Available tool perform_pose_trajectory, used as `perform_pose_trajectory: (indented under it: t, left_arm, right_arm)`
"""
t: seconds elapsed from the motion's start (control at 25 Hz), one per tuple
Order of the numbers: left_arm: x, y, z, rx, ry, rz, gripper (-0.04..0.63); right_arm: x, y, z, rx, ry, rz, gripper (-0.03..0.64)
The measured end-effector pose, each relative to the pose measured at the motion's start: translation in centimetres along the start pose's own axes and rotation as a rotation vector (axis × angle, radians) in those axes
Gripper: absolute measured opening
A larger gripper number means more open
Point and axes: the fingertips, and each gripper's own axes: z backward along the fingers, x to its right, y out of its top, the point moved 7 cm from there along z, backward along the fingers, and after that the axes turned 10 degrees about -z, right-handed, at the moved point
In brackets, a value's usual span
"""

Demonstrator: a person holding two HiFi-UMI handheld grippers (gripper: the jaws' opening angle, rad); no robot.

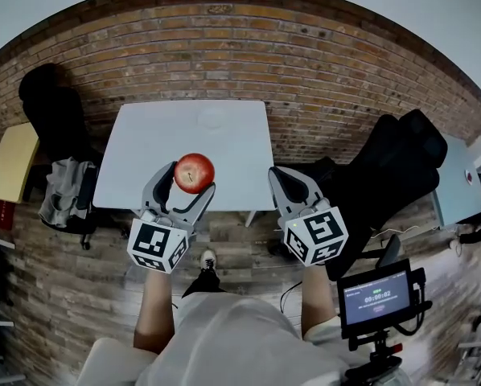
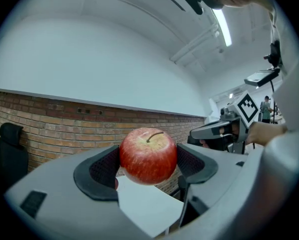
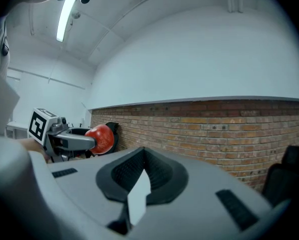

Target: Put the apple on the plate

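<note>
Red apple (image 1: 195, 173), stem up, clamped between jaws of left gripper (image 1: 190, 180), held over near part of white table (image 1: 136, 151). Pale plate (image 1: 212, 118) lies toward table's far edge, well apart from apple. Right gripper (image 1: 286, 182) alongside, jaws pressed together, nothing between (text on screen (image 1: 376, 296) too small to read).

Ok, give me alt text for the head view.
The left gripper holds a red apple over the near part of a white table; a faint white plate lies toward the table's far edge. The right gripper, shut and empty, hovers alongside.
</note>
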Motion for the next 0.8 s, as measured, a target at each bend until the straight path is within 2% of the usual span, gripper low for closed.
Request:
perform_pose_trajectory:
  t: [0.8]
  left_arm:
    - [-10.1, -2.7, -9.6, -0.015, -0.049, 0.026, 0.365]
  right_arm:
    - [3.6, 1.9, -13.4, -0.039, -0.009, -0.019, 0.003]
